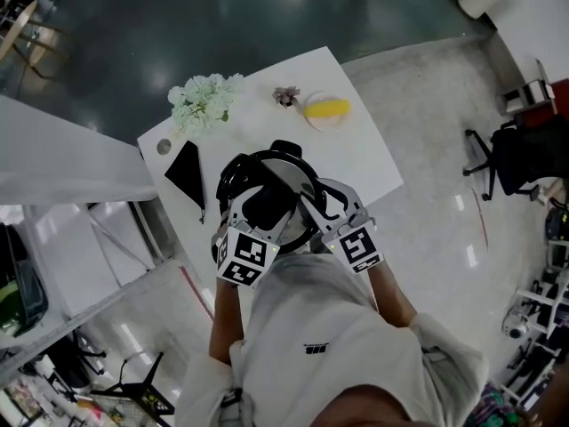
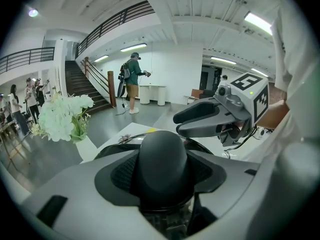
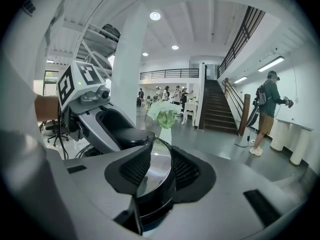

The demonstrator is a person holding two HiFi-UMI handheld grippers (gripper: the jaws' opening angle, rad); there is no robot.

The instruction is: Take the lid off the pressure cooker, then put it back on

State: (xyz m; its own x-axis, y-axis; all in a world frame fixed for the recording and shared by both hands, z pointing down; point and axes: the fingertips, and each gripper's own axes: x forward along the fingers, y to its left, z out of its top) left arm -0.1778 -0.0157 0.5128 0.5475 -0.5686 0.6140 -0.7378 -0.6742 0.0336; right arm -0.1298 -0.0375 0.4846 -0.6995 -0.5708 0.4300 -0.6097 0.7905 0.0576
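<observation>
- Black-rimmed steel pressure cooker [image 1: 233, 174] sits on the white square table [image 1: 356, 149], at the edge nearest me. Its lid [image 3: 155, 169] covers the inside, so I can't see any contents.
- From the head view I can't tell whether the lid is seated or just off the pot.
- Small round plate [image 1: 313, 123] holds one yellow object [image 1: 327, 108]. A white vase [image 2: 89, 146] holds pale green-white flowers [image 1: 204, 100].
- Flat black pouch [image 1: 187, 172] lies beside the cooker.
- Left gripper [image 1: 253, 216]: jaws clamped on the lid's black domed knob [image 2: 162, 159], with ribbed pads [image 2: 120, 171] against both sides.
- Right gripper [image 1: 324, 207]: jaws closed on the lid's shiny rim, which sits edge-on between the pads [image 3: 135, 169].
</observation>
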